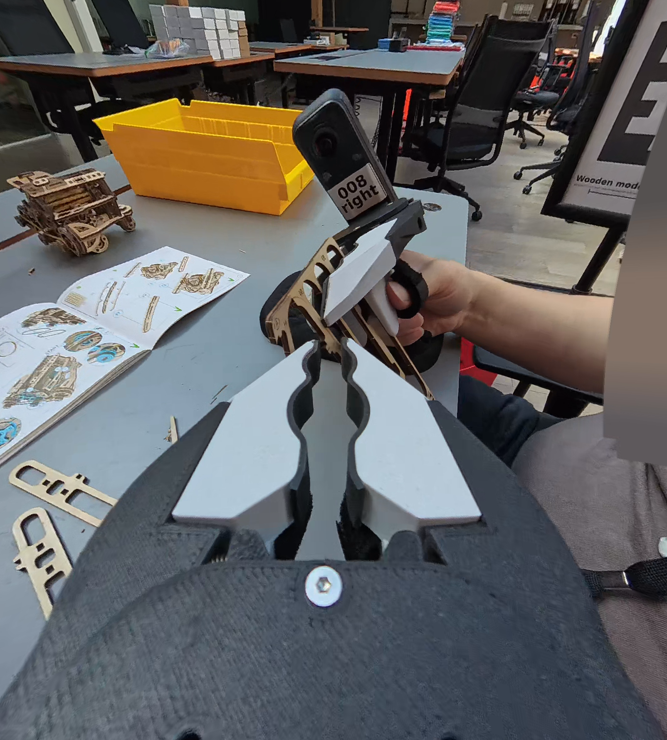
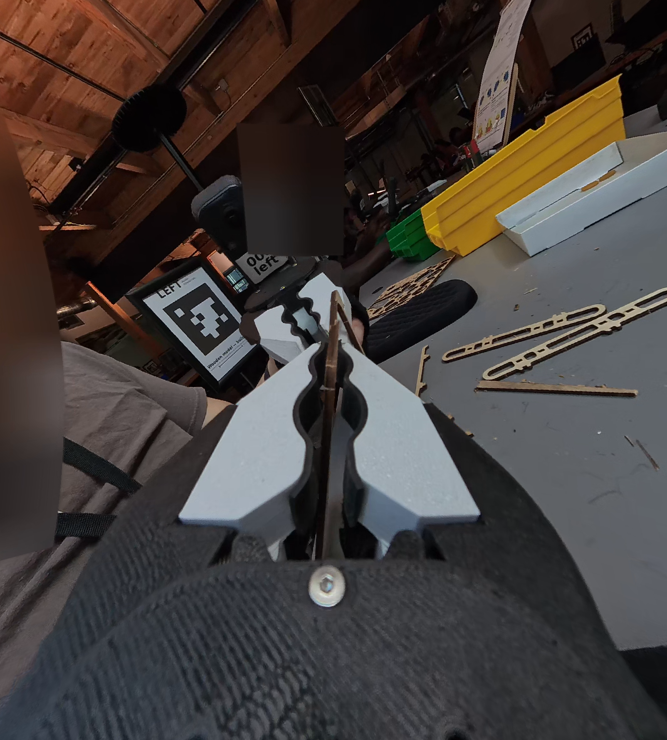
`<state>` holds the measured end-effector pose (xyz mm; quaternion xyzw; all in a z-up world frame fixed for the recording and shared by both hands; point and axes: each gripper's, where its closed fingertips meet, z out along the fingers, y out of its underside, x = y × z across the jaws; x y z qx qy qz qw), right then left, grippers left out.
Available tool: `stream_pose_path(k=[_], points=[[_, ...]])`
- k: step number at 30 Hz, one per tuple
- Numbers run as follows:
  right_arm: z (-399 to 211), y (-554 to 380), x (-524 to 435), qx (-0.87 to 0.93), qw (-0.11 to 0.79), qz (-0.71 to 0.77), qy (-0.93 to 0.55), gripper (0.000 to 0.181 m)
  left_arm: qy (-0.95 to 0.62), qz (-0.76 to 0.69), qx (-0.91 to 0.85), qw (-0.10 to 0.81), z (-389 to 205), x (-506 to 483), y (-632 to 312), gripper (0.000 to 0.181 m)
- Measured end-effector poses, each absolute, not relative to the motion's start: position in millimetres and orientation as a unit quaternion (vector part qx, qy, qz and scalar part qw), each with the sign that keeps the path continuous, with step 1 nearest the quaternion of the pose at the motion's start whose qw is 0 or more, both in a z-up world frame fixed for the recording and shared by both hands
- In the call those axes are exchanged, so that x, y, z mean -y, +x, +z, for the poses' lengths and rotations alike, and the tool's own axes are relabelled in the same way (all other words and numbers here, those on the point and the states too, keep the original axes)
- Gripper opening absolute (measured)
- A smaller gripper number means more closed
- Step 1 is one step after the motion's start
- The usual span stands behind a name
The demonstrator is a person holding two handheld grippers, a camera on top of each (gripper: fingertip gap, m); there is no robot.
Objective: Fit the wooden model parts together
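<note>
My right gripper (image 2: 331, 352) is shut on a thin laser-cut wooden sheet (image 2: 328, 420), seen edge-on between its pads. In the left wrist view the same sheet (image 1: 303, 288) is held tilted above the table's right side by the right gripper (image 1: 329, 316), with a hand on its handle. My left gripper (image 1: 329, 347) is open by a narrow gap and empty. Its tips sit right at the sheet's lower edge. It also shows in the right wrist view (image 2: 303, 320), just beyond the sheet. Loose wooden strips (image 1: 59, 490) lie on the grey table (image 1: 203, 400).
An open instruction booklet (image 1: 83, 340) and a built wooden model (image 1: 71, 210) lie to the left, and a yellow bin (image 1: 211, 160) stands behind them. More strips (image 2: 564, 332), a white tray (image 2: 604, 192), a green bin (image 2: 407, 236) and a black pad (image 2: 419, 308) show in the right wrist view. Less than 4 cm separates the two grippers' tips. Left tips and right tips are each some 40 cm from the built wooden model (image 1: 71, 210).
</note>
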<state>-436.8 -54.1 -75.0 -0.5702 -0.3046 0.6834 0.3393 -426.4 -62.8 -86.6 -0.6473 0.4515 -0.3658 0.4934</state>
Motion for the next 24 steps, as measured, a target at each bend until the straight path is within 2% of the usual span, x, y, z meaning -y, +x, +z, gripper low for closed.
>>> stream_pose_path(k=[1, 9, 15, 24], points=[[-75, -437, 55, 0.307, 0.342, 0.682, -0.569, 0.000, -0.651, -0.369, -0.449, 0.489, -87, 63, -426, 0.006], [-75, -437, 54, 0.305, 0.348, 0.679, -0.570, 0.000, -0.660, -0.479, -0.382, 0.435, -84, 61, -426, 0.000], [-79, -437, 49, 0.292, 0.344, 0.673, -0.586, 0.000, -0.649, -0.446, -0.380, 0.485, -86, 58, -427, 0.001], [-85, -441, 48, 0.286, 0.316, 0.678, -0.599, 0.000, -0.646, -0.454, -0.376, 0.485, -92, 58, -431, 0.001]])
